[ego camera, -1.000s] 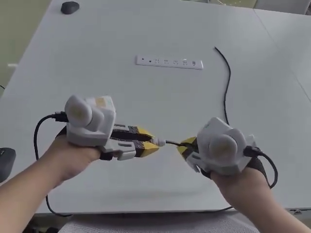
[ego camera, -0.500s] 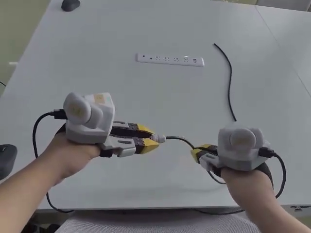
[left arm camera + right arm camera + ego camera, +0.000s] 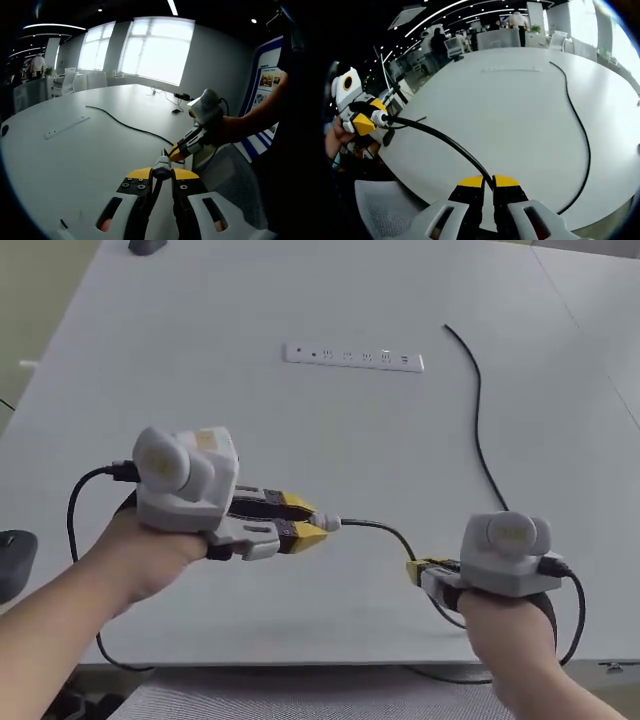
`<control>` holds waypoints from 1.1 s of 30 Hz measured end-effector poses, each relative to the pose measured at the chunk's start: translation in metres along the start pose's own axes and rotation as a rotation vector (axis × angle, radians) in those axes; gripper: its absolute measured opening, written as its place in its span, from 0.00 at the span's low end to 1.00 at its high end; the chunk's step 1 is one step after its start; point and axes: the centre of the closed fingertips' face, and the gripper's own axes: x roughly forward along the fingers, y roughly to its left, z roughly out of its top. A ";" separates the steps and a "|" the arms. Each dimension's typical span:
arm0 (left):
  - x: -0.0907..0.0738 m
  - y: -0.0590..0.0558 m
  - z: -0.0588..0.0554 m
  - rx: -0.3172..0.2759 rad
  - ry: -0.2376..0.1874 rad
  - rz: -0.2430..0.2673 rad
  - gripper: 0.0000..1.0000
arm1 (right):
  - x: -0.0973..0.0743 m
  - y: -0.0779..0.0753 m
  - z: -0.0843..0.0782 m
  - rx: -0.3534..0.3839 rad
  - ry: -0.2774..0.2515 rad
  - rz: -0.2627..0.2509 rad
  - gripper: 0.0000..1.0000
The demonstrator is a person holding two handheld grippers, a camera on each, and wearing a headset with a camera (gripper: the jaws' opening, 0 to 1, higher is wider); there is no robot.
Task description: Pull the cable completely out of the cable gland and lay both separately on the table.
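Head view shows two grippers: the left gripper (image 3: 318, 528) is clamped on the one white cable gland (image 3: 328, 525) at its tips, and the right gripper (image 3: 415, 568), at four o'clock from it, pinches the one thin black cable (image 3: 385, 528). That cable leaves the gland's nose and sags in a short arc between them, above the grey table (image 3: 300, 440). One white power strip (image 3: 353, 357) lies at twelve o'clock and one long black lead (image 3: 478, 410) at two o'clock.

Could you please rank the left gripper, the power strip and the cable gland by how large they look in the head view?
Largest to smallest:
1. left gripper, though it is nearest the camera
2. power strip
3. cable gland, plainly smallest
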 end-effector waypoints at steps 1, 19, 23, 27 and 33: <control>0.000 0.000 0.000 -0.001 -0.002 0.000 0.15 | 0.000 0.001 0.000 -0.006 -0.006 -0.001 0.01; -0.003 0.004 0.001 0.004 -0.004 0.006 0.15 | -0.006 0.003 0.004 -0.053 -0.036 0.000 0.02; -0.005 0.005 0.001 -0.001 -0.005 0.010 0.15 | -0.011 0.004 0.008 -0.087 -0.056 -0.004 0.03; -0.006 0.006 0.000 -0.003 -0.004 0.013 0.15 | -0.019 0.013 0.013 -0.139 -0.070 0.013 0.05; -0.007 0.006 0.000 -0.004 -0.001 0.012 0.15 | -0.035 0.037 0.030 -0.221 -0.098 0.052 0.12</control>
